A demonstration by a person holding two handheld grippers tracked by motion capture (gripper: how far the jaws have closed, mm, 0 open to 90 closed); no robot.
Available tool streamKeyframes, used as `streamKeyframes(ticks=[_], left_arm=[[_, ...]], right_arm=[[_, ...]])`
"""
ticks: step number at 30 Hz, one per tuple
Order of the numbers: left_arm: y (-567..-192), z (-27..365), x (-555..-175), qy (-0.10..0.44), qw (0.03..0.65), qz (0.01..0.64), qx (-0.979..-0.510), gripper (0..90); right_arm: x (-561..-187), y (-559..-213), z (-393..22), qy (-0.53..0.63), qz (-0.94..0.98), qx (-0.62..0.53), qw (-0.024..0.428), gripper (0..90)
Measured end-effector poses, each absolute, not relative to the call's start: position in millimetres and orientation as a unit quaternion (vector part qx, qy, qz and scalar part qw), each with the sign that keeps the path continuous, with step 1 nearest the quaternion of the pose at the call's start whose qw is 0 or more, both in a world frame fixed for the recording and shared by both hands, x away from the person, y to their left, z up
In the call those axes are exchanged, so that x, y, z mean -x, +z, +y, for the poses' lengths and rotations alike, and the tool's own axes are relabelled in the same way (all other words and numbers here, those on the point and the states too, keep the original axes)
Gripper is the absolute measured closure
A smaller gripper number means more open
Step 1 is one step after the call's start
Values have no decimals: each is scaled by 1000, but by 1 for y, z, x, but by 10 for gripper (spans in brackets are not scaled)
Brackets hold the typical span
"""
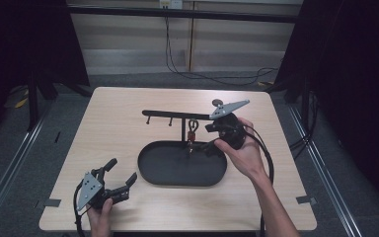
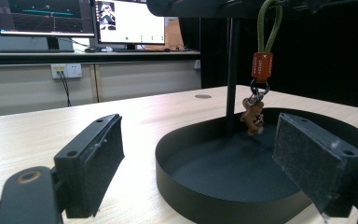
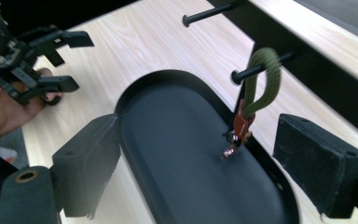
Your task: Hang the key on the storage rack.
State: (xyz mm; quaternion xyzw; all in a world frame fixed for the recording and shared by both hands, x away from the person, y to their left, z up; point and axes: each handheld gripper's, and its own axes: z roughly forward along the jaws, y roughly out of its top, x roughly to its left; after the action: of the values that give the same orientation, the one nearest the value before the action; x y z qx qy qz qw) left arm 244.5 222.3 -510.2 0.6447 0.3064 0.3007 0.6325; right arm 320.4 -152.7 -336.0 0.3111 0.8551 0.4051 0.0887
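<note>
The keychain [image 3: 244, 119] is already hung by its green loop on a peg of the stand [image 3: 256, 70], and both the right gripper [image 3: 200, 154] and the left gripper [image 1: 121, 175] are spread, nothing being pinched.

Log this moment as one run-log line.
keychain: hanging on rack peg over tray | right gripper: open, beside keychain, holding nothing | left gripper: open, idle near tray

At a pale wooden table [image 1: 128, 108], a person's right gripper [image 1: 212, 136], jaws apart, hovers beside a keychain [image 1: 192, 132] hanging from a black rack [image 1: 177, 114] above an oval tray [image 1: 153, 173]. The left gripper [image 1: 121, 173], open, rests at the near left.
</note>
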Motion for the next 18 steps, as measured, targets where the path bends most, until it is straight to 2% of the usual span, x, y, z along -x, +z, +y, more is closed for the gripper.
streamKeyframes(ticks=[4,9,11,13,18], left_arm=[[-510,222,-244,301,632,306,-645,157],[-510,222,-244,301,632,306,-645,157],[-510,222,-244,301,632,306,-645,157],[-510,222,-244,301,632,306,-645,157],[-510,222,-244,301,632,306,-645,157]], right_arm=[[-315,-345,-156,430,842,-313,89,136],[-305,-360,-157,445,830,-317,114,136],[-298,-370,-158,449,812,-340,151,138],[-295,-378,-159,446,809,-345,165,138],[-288,-394,-162,459,805,-341,157,137]])
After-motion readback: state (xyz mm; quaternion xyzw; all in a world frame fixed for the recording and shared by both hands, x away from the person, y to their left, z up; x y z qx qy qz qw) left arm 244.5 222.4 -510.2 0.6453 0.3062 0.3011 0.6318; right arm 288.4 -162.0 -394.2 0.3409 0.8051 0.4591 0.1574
